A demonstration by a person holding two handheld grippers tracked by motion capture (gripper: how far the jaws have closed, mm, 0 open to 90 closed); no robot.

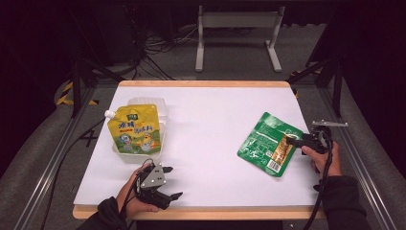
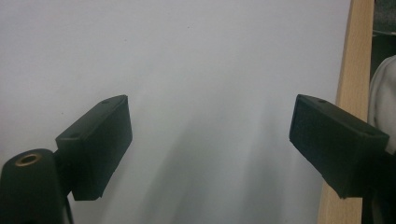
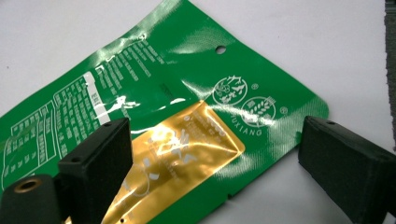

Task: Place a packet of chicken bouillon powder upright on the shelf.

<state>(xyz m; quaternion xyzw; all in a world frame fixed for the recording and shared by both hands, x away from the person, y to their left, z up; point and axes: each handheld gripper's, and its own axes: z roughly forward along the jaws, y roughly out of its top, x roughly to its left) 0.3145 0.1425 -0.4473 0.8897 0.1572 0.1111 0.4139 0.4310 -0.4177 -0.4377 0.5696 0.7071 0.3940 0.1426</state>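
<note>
A green foil pouch point(image 1: 269, 143) with a gold panel lies flat on the right side of the white table point(image 1: 215, 110). My right gripper point(image 1: 292, 140) hovers at the pouch's near right edge. In the right gripper view the pouch point(image 3: 177, 93) lies under and between the jaws of my right gripper point(image 3: 212, 144), which stand wide apart and press on nothing. My left gripper point(image 1: 173, 182) rests near the table's front left, open. In the left gripper view its jaws point(image 2: 205, 121) are spread over bare white table.
A yellow spouted drink pouch point(image 1: 134, 128) lies in a clear plastic tray point(image 1: 160, 103) at the table's left. The table's wooden edge point(image 2: 355, 70) runs beside my left gripper. A white metal stand point(image 1: 238, 21) and cables sit on the floor beyond the table.
</note>
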